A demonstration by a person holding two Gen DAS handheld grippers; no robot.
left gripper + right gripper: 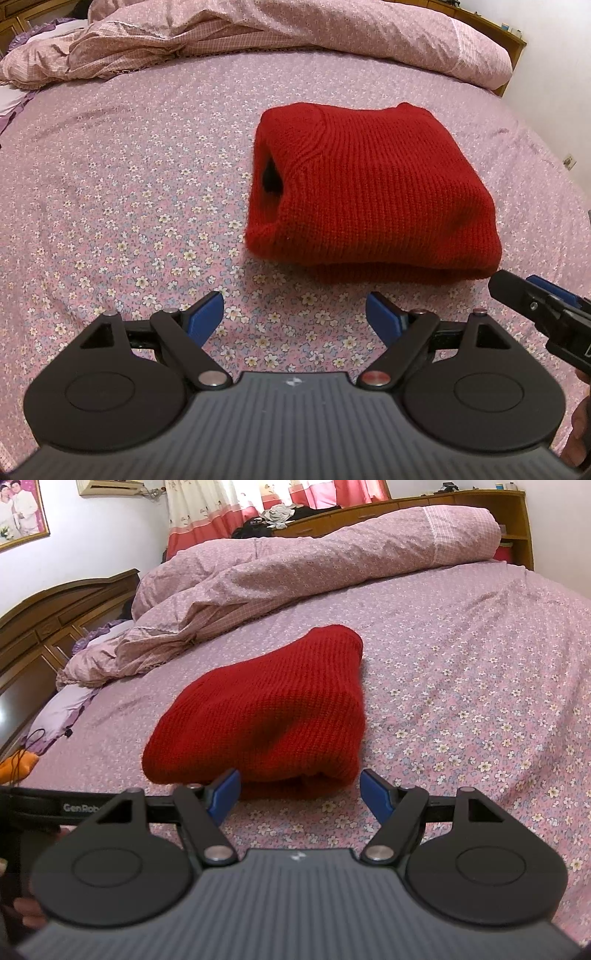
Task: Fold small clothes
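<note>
A red knitted sweater (369,192) lies folded into a thick block on the flowered bed sheet (129,192). My left gripper (294,314) hovers over the sheet just short of the sweater's near edge, open, with nothing between its blue pads. In the right wrist view the same sweater (266,709) sits straight ahead. My right gripper (300,794) is open, its blue pads standing on either side of the sweater's near fold without pressing it. The right gripper's tip also shows at the right edge of the left wrist view, beside the sweater's near right corner.
A crumpled pink duvet (295,565) is heaped along the far side of the bed. A wooden headboard (55,627) and a lilac pillow (62,709) lie to the left. A person's hand (578,421) holds the right gripper's handle.
</note>
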